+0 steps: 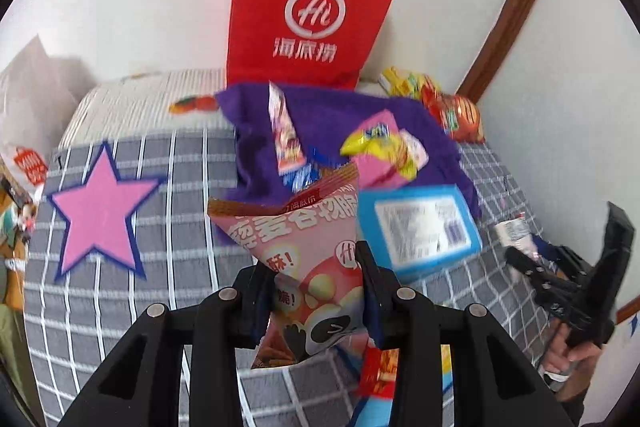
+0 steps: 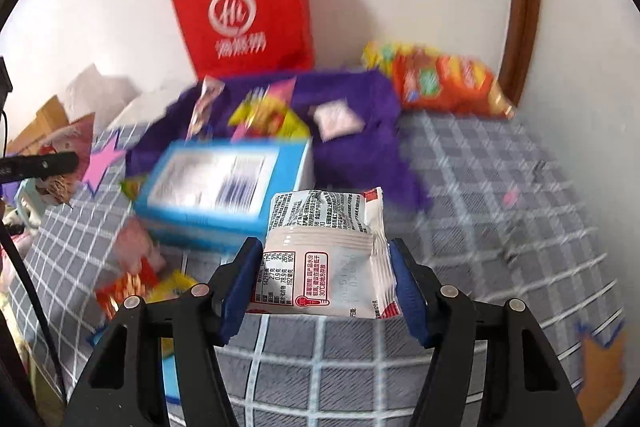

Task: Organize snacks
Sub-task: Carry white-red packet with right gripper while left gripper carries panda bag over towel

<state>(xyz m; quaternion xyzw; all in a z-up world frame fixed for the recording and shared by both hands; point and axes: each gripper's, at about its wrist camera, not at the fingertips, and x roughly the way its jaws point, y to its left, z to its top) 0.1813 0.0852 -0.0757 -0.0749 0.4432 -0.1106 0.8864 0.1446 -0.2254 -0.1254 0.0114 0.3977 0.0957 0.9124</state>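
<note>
My left gripper (image 1: 318, 279) is shut on a pink snack bag with a panda print (image 1: 304, 251), held above the grey checked cover (image 1: 132, 291). My right gripper (image 2: 324, 267) is shut on a white snack packet with red print (image 2: 326, 251), also held above the cover (image 2: 500, 219). A purple cloth (image 1: 344, 115) lies beyond with several small snacks on it; it also shows in the right wrist view (image 2: 360, 147). A blue box (image 1: 420, 227) lies at the cloth's near edge and shows in the right wrist view (image 2: 224, 187). The right gripper (image 1: 560, 279) shows at the right of the left wrist view.
A red paper bag (image 1: 312, 11) stands against the white wall behind the cloth (image 2: 244, 7). Orange and yellow snack packs (image 2: 444, 79) lie in the far right corner by a brown door frame (image 2: 524, 7). A pink star patch (image 1: 100, 211) is on the cover. More snacks (image 2: 136, 283) lie at the left.
</note>
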